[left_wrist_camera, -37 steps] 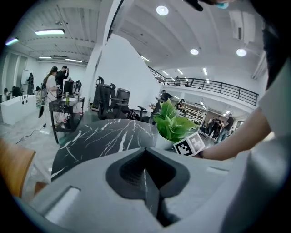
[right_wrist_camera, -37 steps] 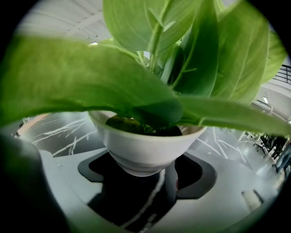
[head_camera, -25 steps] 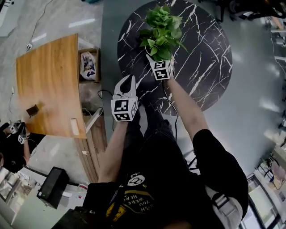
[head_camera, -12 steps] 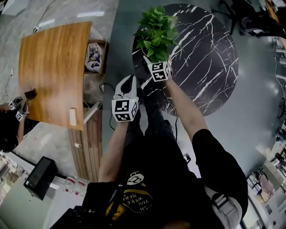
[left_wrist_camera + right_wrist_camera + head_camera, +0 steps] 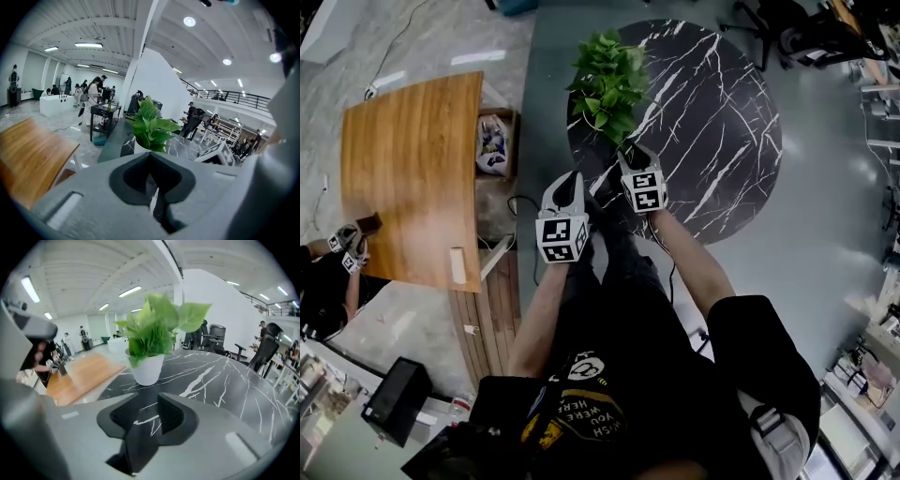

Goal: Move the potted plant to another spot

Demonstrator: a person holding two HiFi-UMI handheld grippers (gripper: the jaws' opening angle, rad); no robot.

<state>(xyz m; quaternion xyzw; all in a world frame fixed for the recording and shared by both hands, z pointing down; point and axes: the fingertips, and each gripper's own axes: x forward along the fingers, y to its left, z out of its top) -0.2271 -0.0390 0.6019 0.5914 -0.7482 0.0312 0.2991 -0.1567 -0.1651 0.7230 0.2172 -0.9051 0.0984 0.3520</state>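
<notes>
Black marble with white veins marks the one round surface [image 5: 712,112], and your one potted plant [image 5: 607,80] stands upright at its left edge, in a single white pot [image 5: 147,370]. One wooden surface [image 5: 408,169] lies off the marble's left side, apart from it.

You hold two tools. Your right tool [image 5: 628,152] is over the marble's near-left part, just short of the plant, with your forearm stretched forward. Its own view shows the jaws spread apart with nothing but veined marble between them, and the pot ahead of the tips, not touching. Your left tool [image 5: 566,180] hangs off the marble's near-left rim, elbow bent, tips pointing towards the plant. Its jaws are drawn together to a thin slit and hold nothing.

A second ago your right tool was tucked under the leaves at the pot, further in on the marble. Now the plant sits nearer the marble's left rim, and you have let go and drawn that tool back. Your left tool has kept much the same pose.
</notes>
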